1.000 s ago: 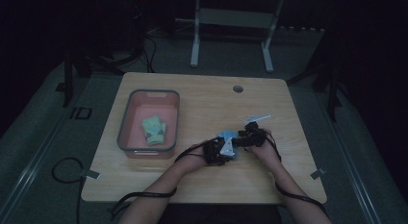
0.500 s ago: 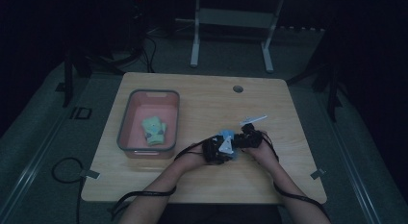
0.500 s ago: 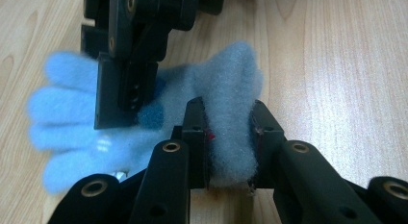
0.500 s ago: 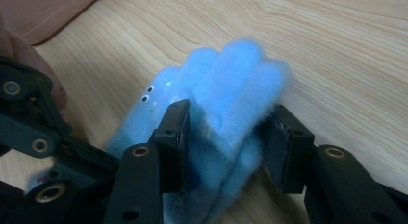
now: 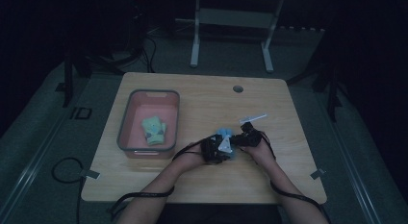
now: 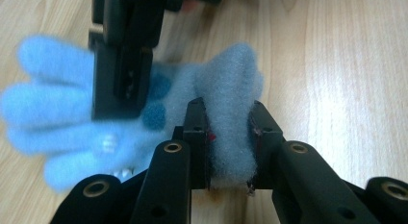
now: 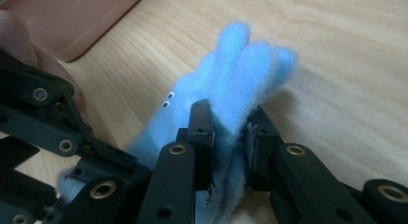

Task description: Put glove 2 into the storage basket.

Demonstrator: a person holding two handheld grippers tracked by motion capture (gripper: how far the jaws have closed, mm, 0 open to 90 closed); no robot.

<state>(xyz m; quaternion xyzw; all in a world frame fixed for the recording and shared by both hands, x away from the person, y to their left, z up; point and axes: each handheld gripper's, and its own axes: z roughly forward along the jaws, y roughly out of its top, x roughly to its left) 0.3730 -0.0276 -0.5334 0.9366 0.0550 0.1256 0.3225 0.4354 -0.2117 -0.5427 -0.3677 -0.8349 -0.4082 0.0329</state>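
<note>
Dim rm, grey floor (image 5: 48,137), wood table (image 5: 202,94)

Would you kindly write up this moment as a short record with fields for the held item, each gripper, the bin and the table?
held item: fluffy blue glove, just above the table
left gripper: jaws shut on the glove's cuff end
right gripper: jaws have just been closing, pads pressing on the glove's fingers
bin: pink, left of the hands, holding a green glove
table: light wood
</note>
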